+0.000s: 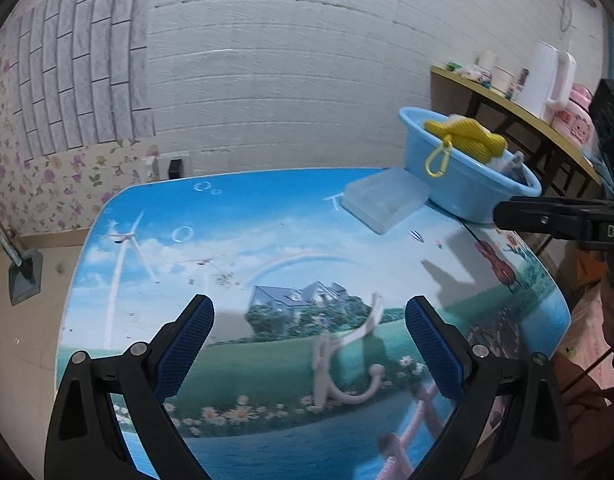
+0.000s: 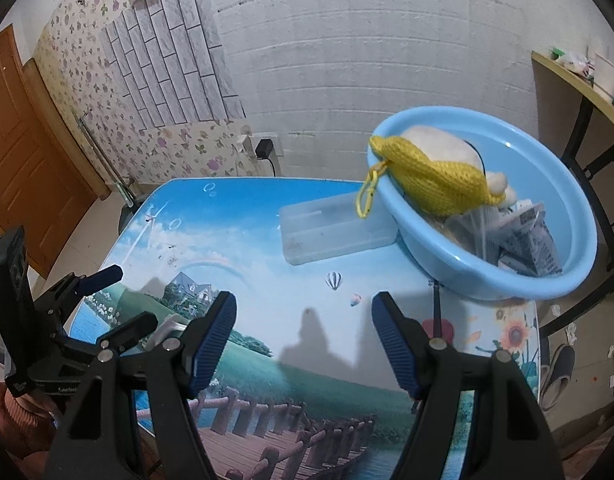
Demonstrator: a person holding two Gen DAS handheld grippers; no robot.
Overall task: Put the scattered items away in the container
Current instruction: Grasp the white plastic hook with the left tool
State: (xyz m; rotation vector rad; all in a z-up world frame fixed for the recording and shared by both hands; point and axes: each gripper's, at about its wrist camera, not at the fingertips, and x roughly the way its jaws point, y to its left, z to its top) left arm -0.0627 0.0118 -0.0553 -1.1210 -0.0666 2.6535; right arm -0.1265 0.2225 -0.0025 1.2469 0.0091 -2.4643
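- My left hand-held gripper [image 1: 309, 344] hangs with jaws apart, empty, straddling the pale double-pronged plastic hook [image 1: 341, 364] that lies flat on the picture-printed bench [image 1: 243, 240], lined up, I judge, for a pinch.
- My right hand-held gripper [image 2: 303, 340] is also apart and empty, over bare bench.
- The clear flat plastic box [image 2: 331, 232] lies touching the round light-blue plastic basin [image 2: 563, 280].
- The yellow knitted pouch [image 2: 431, 184] already sits inside the basin.
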